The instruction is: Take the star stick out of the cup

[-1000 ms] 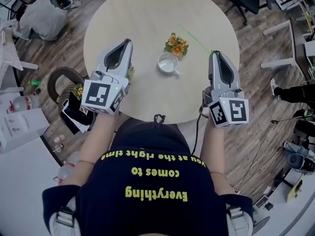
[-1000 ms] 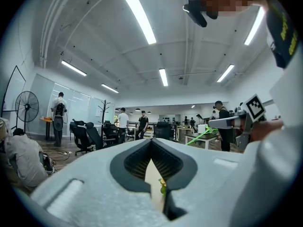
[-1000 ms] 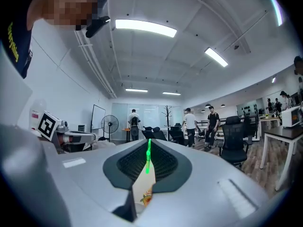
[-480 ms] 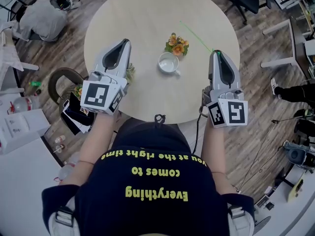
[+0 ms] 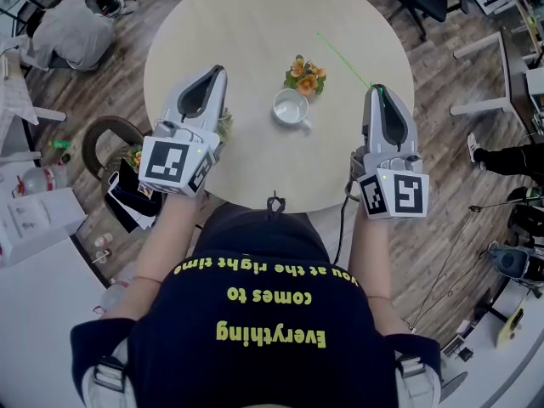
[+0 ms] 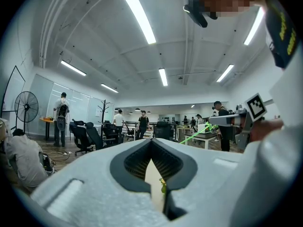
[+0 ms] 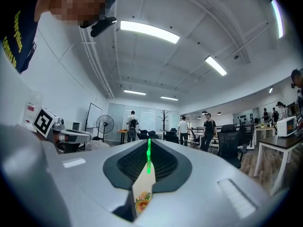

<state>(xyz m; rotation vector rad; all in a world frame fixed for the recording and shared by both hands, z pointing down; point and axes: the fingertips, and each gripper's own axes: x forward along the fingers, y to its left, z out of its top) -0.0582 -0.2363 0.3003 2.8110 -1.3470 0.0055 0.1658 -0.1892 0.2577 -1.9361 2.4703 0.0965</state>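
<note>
Swung a little farther from the cup (image 5: 291,108) since a second ago, the green star stick (image 5: 344,59) hangs over the table (image 5: 246,24) — the right gripper (image 5: 376,90) is clamped on its near end. The left gripper (image 5: 214,73) hovers with its jaws together, empty.

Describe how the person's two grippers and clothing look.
The left gripper and right gripper are pale grey tapered shells with dark openings and ribbed black pads. Each carries a white cube with black square markers. A black cable trails from the right one. The person wears a dark navy short-sleeved T-shirt with yellow lettering.
</note>
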